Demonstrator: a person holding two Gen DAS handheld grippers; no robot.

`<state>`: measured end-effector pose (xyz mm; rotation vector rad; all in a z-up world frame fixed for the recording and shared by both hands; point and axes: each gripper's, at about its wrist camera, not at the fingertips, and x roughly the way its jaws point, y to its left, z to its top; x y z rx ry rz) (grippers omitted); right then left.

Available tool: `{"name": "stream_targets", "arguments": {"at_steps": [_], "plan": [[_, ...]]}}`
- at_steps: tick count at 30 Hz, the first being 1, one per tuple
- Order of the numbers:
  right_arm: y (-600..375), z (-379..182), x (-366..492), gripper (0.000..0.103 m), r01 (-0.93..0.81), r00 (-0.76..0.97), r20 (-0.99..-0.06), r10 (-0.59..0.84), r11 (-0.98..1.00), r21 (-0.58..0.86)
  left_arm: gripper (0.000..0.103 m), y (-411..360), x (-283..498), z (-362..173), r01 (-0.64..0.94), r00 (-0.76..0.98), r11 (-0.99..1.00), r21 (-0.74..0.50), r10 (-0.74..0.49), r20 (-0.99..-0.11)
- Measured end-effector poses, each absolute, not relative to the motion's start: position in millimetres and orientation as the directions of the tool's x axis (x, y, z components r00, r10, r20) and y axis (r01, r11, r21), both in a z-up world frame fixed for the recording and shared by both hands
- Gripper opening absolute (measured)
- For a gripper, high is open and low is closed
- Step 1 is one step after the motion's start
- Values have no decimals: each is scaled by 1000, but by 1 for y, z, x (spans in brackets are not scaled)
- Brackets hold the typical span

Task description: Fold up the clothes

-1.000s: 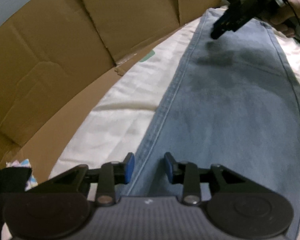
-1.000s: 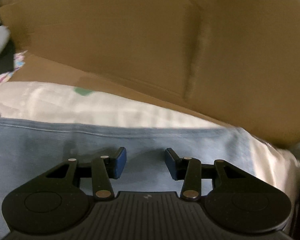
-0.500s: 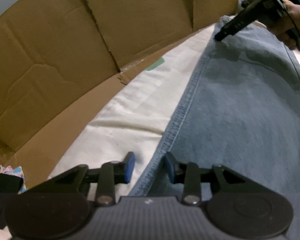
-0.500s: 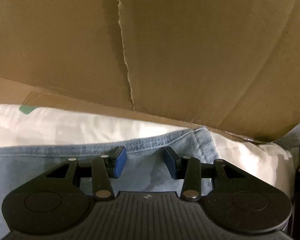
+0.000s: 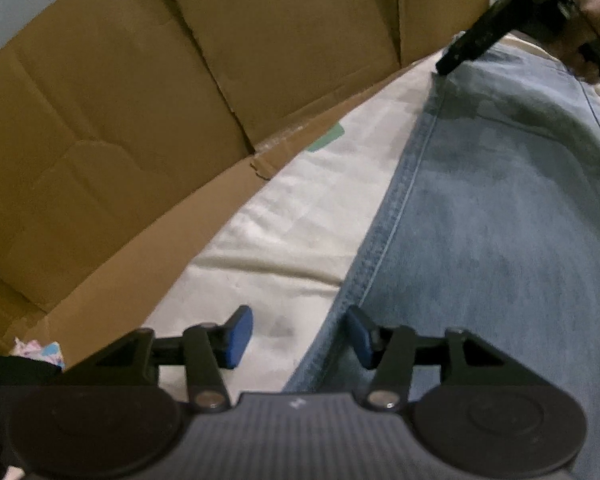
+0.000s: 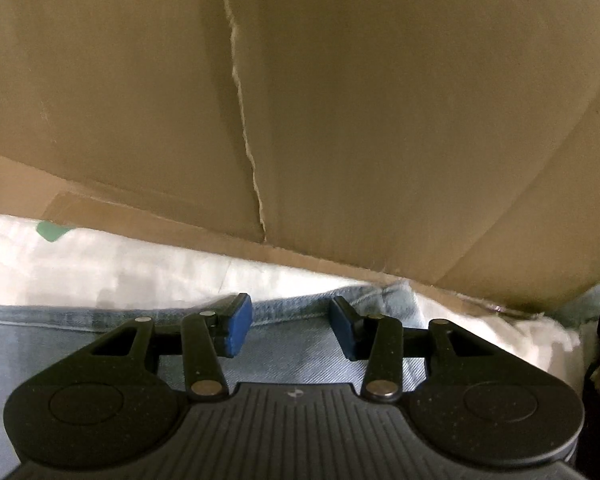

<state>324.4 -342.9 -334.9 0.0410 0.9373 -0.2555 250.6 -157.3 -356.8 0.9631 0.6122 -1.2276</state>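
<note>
Light blue jeans [image 5: 500,240] lie flat on a white sheet [image 5: 292,232], one leg running away from me. My left gripper [image 5: 298,332] hovers over the leg's stitched side seam. Its jaws are closing, with the seam edge lying in the gap by the right pad, and no pad presses on it. At the far end, a hand [image 5: 596,12] holds my right gripper [image 5: 460,52] with its tips at the hem. In the right wrist view my right gripper [image 6: 292,320] stands open just above the jeans [image 6: 292,364], near the hem corner [image 6: 380,300].
Brown cardboard walls [image 5: 140,120] rise close behind the sheet and fill the right wrist view [image 6: 340,120]. A green patch [image 5: 328,138] marks the sheet by the cardboard. A patterned cloth [image 5: 40,352] lies at the lower left.
My left gripper slid sideways off the denim onto the seam edge and its jaws widened. The right gripper travelled along the leg to the hem corner.
</note>
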Motion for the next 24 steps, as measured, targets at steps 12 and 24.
{"name": "stream_targets", "arguments": {"at_steps": [12, 24], "plan": [[-340, -299, 282, 48, 179, 610, -775, -164, 982, -67, 31, -124, 265, -322, 948, 311, 108, 298, -499, -809], [-297, -281, 269, 50, 39, 644, -765, -5, 999, 26, 47, -42, 313, -275, 910, 413, 244, 335, -489, -768]]}}
